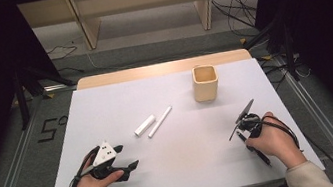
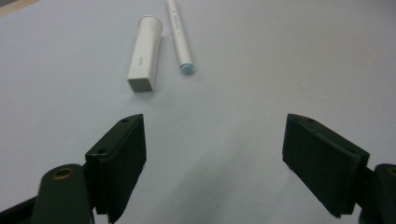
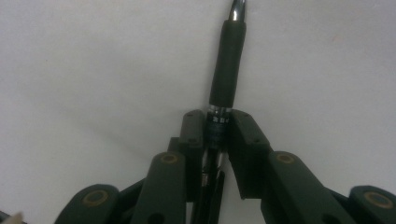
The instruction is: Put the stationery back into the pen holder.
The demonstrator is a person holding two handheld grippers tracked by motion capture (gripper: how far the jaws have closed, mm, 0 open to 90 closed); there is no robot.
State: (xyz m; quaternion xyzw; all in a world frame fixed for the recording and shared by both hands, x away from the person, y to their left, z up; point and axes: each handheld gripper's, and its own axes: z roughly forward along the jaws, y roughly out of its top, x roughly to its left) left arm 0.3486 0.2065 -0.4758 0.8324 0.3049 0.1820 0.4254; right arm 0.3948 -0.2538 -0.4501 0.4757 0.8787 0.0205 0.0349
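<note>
A white marker body (image 1: 160,121) (image 2: 180,39) and its separate white cap (image 1: 144,125) (image 2: 144,53) lie side by side at the middle of the white table (image 1: 192,170). My left gripper (image 1: 128,156) (image 2: 215,154) sits near the front left, open, pointing at them from a short way off with nothing between its jaws. At the front right, my right gripper (image 1: 245,133) (image 3: 215,123) is shut on a black pen (image 1: 260,153) (image 3: 227,65). The pen's rubber-grip end sticks out past the jaws over the table.
A square wooden cup (image 1: 205,83) stands upright at the back right of the table. Wooden shelving (image 1: 140,6) and loose cables (image 1: 237,6) lie beyond the far edge. Metal rails (image 1: 9,169) run along both sides.
</note>
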